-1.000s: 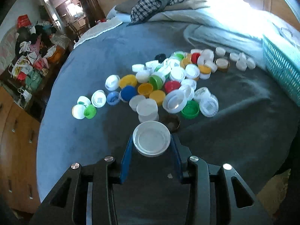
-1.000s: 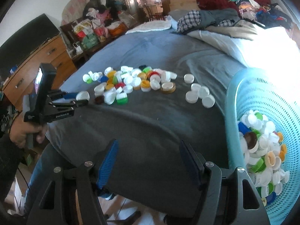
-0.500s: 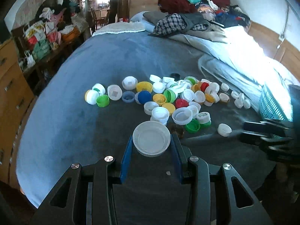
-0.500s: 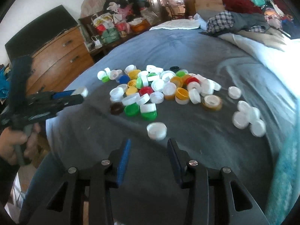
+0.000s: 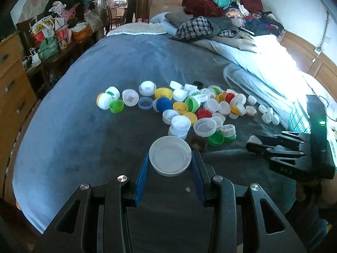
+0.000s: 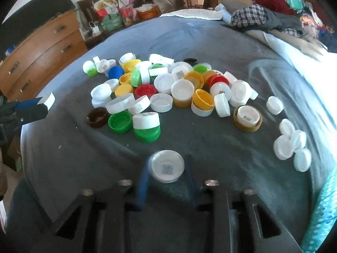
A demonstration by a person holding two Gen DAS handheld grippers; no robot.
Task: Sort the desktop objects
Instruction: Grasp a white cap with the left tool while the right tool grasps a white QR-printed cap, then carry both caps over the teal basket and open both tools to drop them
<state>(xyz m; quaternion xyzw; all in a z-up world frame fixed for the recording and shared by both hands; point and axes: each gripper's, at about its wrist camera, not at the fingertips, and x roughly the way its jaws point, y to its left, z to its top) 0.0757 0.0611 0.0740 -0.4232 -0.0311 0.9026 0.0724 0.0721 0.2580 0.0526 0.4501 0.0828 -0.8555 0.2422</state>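
Right wrist view shows the right gripper [image 6: 167,169] pinching a white cap [image 6: 167,166] on the grey blanket [image 6: 210,139]; the left gripper [image 5: 170,162] pinches a wide white lid [image 5: 170,158] (lifted); most caps [image 6: 164,88] remain unsorted beside the basket [image 6: 322,217].

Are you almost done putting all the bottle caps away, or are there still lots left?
Still lots left. A big heap of caps lies on the grey blanket. Right now each claw is shut on one: the left claw grips a wide white lid, and the right claw pinches a smaller white cap. The teal basket shows only its edge, so I can't see what is already sorted.
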